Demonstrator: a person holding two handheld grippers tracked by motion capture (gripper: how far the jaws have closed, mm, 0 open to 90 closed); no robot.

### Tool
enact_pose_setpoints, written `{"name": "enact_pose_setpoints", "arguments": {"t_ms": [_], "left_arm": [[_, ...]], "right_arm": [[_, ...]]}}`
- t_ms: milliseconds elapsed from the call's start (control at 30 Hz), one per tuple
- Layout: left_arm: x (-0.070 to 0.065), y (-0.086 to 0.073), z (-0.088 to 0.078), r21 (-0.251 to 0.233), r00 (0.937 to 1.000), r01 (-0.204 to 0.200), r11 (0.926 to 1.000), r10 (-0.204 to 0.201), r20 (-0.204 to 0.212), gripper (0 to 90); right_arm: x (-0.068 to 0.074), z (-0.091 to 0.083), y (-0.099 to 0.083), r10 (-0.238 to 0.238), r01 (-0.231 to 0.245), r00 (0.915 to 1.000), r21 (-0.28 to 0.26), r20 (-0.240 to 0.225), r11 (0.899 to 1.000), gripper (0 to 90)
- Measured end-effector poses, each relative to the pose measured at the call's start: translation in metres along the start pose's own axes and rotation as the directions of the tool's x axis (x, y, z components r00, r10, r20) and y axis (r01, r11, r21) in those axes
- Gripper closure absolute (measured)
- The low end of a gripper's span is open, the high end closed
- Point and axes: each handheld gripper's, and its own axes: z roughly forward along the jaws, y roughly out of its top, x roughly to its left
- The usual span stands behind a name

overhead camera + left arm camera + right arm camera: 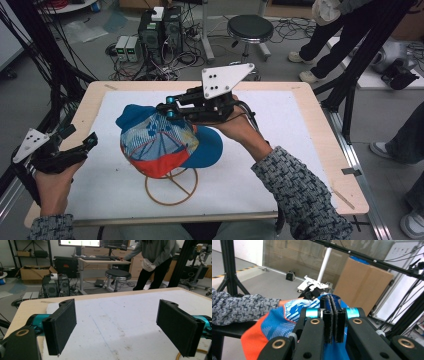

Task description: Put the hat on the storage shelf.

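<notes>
A blue, red and white patterned cap (160, 140) sits on a tan wire stand (172, 192) in the middle of the white sheet. My right gripper (167, 107) comes in from the right and is shut on the cap's crown; in the right gripper view its jaws (330, 300) press together with the blue fabric of the cap (277, 325) at their tips. My left gripper (92, 140) hovers at the table's left edge, apart from the cap. It is open, with nothing between its wide-set pads (62, 325). A bit of the stand's ring (178, 355) shows low on the right.
The white sheet (280, 130) covers most of a wooden table (325, 130). Beyond the far edge are a black stool (250, 27), computer boxes (160, 30) with cables, and a standing person (335, 35). Black frame poles (350, 85) flank both sides.
</notes>
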Motion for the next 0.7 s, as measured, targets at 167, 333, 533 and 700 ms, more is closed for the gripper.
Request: {"name": "enact_pose_setpoints", "arguments": {"t_ms": [167, 333, 533, 700], "left_arm": [[0.0, 0.0, 0.0, -0.001, 1.0, 0.0, 1.0, 0.0, -0.001, 16.6], [0.0, 0.0, 0.0, -0.002, 1.0, 0.002, 1.0, -0.002, 0.0, 16.6], [0.0, 0.0, 0.0, -0.002, 1.0, 0.002, 1.0, -0.002, 0.001, 16.6], [0.0, 0.0, 0.0, -0.002, 1.0, 0.002, 1.0, -0.002, 0.0, 16.6]], "right_arm": [[0.001, 0.007, -0.001, 0.004, -0.003, 0.9999, 0.016, -0.016, 1.0, 89.4], [0.005, 0.02, -0.001, -0.005, 0.007, 0.9991, 0.045, -0.042, 0.999, 89.4], [0.007, 0.029, -0.003, -0.007, 0.012, 0.9981, 0.077, -0.062, 0.997, 89.4], [0.01, 0.037, -0.004, -0.017, 0.026, 0.9971, 0.114, -0.073, 0.993, 89.3]]}}
